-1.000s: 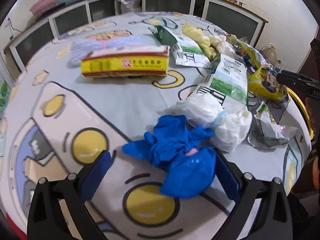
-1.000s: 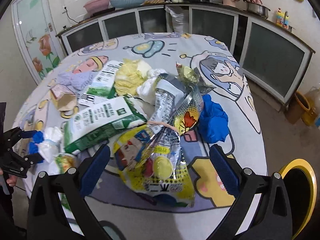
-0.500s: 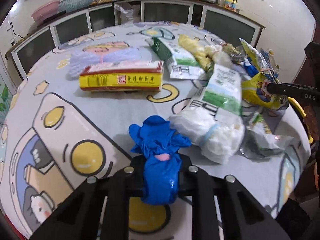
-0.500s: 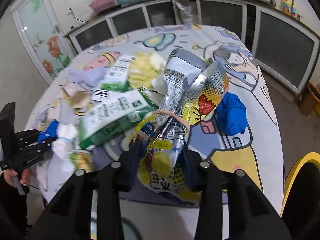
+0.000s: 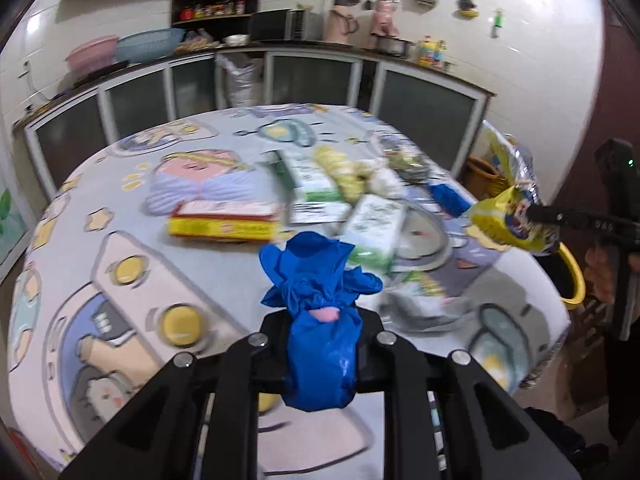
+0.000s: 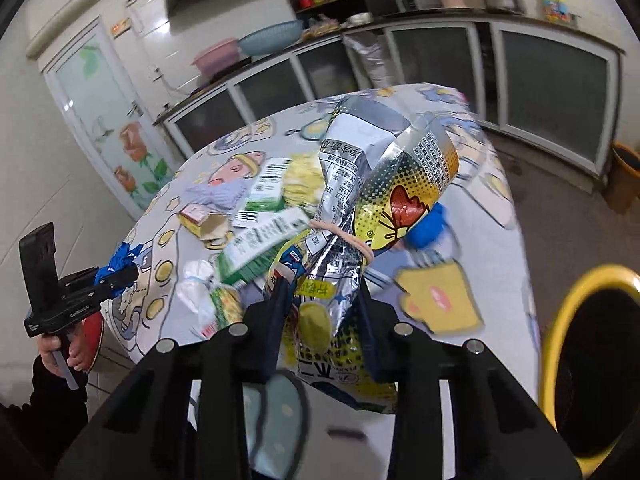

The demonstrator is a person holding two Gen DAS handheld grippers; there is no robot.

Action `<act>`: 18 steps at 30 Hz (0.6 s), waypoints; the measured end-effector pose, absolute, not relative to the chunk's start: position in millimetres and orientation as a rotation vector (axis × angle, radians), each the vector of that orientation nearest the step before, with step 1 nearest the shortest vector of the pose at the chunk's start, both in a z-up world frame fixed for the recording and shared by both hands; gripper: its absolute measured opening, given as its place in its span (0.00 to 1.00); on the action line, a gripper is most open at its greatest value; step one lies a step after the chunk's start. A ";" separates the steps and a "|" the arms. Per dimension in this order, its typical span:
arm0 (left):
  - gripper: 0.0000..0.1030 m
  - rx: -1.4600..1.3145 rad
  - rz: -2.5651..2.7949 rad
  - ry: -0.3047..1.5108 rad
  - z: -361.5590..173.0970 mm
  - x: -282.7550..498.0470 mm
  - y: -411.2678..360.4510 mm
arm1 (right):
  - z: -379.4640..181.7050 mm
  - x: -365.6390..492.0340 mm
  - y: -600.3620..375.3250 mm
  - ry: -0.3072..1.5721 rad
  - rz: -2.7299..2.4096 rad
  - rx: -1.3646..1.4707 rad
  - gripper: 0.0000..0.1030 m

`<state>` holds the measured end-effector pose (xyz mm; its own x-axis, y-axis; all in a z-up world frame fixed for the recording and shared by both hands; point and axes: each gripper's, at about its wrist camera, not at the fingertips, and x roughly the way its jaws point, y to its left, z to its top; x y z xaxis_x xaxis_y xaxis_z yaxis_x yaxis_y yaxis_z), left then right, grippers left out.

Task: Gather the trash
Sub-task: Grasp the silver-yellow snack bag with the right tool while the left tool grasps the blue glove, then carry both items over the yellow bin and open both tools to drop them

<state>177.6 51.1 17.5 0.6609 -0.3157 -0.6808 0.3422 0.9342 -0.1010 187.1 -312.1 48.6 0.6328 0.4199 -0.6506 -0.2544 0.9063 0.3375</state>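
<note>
The left gripper (image 5: 322,354) had its fingers (image 5: 276,354) pinched tight on a crumpled blue glove bundle (image 5: 320,316), bound by a pink rubber band. The bundle's long axis ran straight out along the fingers, away from the camera; its puffed lower end sat squeezed between them and its loose ruffled end fanned out ahead of the tips, clear above the tabletop (image 5: 132,216). Behind it on the cartoon-printed cloth lay a yellow and red carton (image 5: 224,222) lengthwise across the view, then green and white packets (image 5: 376,226) and another blue glove wad (image 5: 448,198) toward the right edge. The right gripper (image 6: 320,328) had its fingers (image 6: 276,320) closing on a bunch of snack bags (image 6: 368,216), silver and yellow, tied at the waist with a rubber band. The bunch stood lengthwise along the fingers, its yellow base between them and its open foil tops flaring up and away, tilted slightly right. It hung above the tabletop's near edge, with a yellow-rimmed bin (image 6: 584,340) just beside it on the right.
</note>
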 end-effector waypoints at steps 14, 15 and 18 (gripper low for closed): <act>0.17 0.135 -0.763 0.730 34.4 192.9 -154.6 | 52.7 82.1 -484.4 0.671 0.016 0.345 0.31; 0.17 0.149 -0.783 0.726 34.8 193.1 -166.8 | 52.7 77.5 -492.4 0.664 -0.009 0.344 0.31; 0.17 0.189 -0.861 0.718 35.0 195.6 -215.4 | 50.0 64.3 -521.9 0.653 -0.092 0.349 0.31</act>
<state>195.6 -215.4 35.0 0.4366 -0.6259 -0.6462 0.7478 0.6518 -0.1261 64.3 -521.9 50.0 0.7927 0.0253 -0.6091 0.1924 0.9377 0.2894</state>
